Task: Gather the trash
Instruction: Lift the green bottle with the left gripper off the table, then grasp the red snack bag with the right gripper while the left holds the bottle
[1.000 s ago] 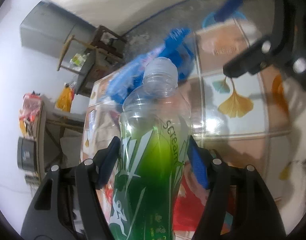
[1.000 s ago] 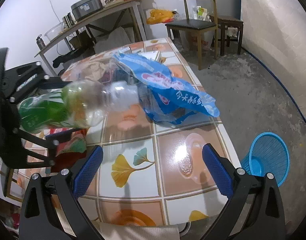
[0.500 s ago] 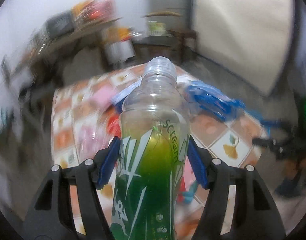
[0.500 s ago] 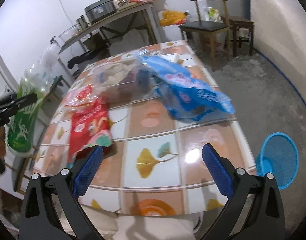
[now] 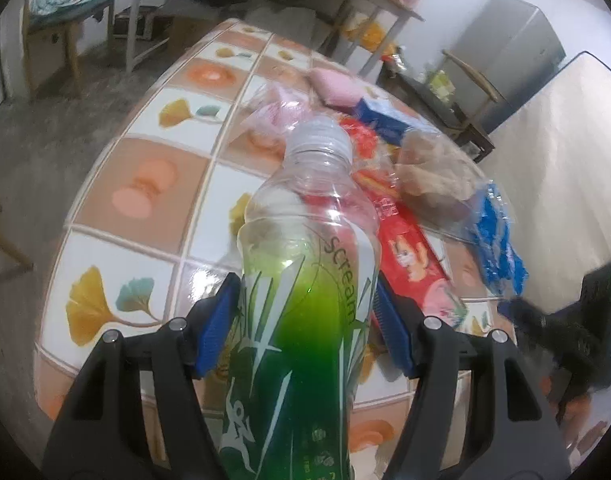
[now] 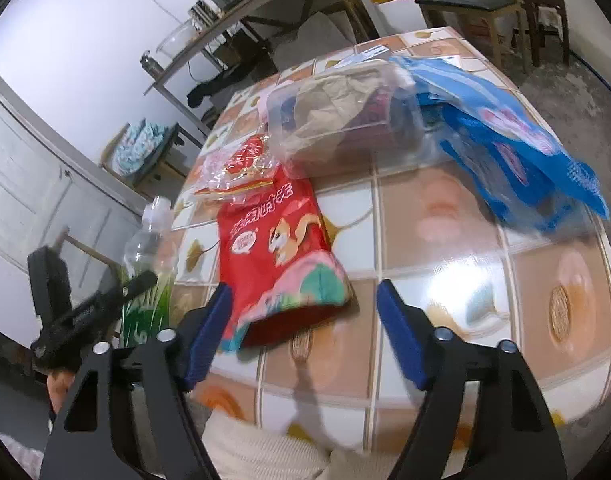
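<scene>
swinging wide, the left gripper has carried the green bottle, clamped between its pads, off the table's left edge. right gripper, jaws spread and empty, now hovers over the red snack bag, likely the next pickup.

Bottle — now off table's left edge

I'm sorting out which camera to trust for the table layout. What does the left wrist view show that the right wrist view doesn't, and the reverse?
Only the left wrist view shows the pink sponge and the grey fridge.

Only the right wrist view shows the white door and the open right hand-held gripper over the red snack bag.

Both show the green bottle clamped in the left hand-held gripper, the blue bag and the tiled table.
</scene>
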